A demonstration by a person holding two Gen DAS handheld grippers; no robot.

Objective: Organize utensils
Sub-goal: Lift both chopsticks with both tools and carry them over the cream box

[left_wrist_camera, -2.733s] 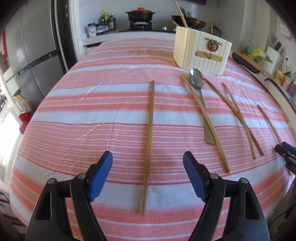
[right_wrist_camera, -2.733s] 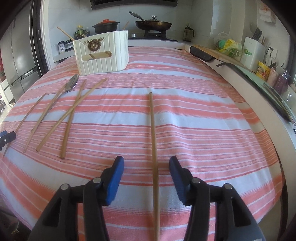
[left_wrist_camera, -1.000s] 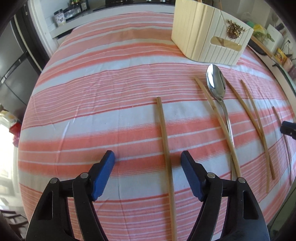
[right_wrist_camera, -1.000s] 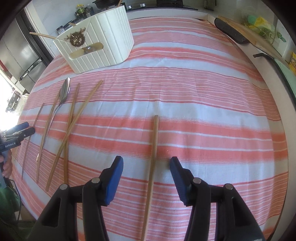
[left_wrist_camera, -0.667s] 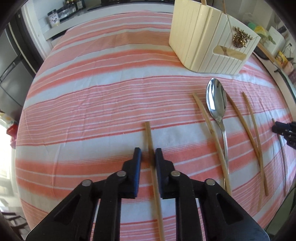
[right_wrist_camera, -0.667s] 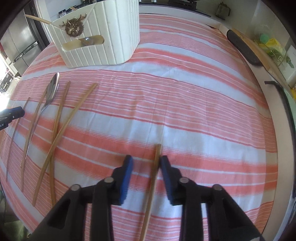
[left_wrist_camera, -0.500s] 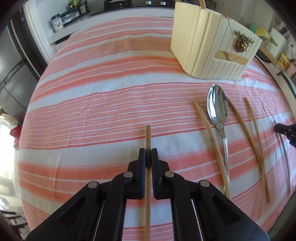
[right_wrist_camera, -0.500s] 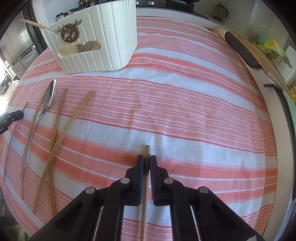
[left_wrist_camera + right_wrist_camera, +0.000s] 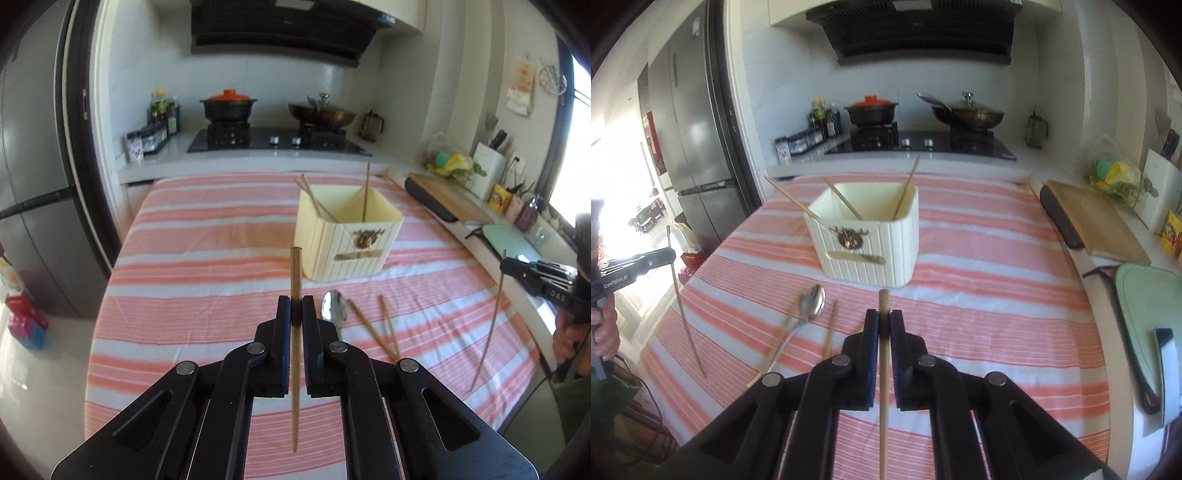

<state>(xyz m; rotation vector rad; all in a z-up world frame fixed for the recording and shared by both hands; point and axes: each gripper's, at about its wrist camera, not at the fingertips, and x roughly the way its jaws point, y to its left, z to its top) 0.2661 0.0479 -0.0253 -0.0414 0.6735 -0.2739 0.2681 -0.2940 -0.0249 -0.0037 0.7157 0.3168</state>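
left gripper clamped on chopstick | right gripper clamped on stick | holder at 1 o'clock | spoon on cloth

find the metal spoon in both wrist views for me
Left wrist: the spoon lies just right of centre, its bowl beside the left claw's tip.
Right wrist: the spoon lies left of centre, handle running down-left.
Shared landmark: the cream utensil holder, just beyond the spoon's bowl.

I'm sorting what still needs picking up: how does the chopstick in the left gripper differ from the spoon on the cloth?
The chopstick is brown wood, lifted and clamped; the spoon is shiny metal, lying free on the striped cloth. The chopstick is a plain stick; the spoon has a rounded bowl. Both are slender.
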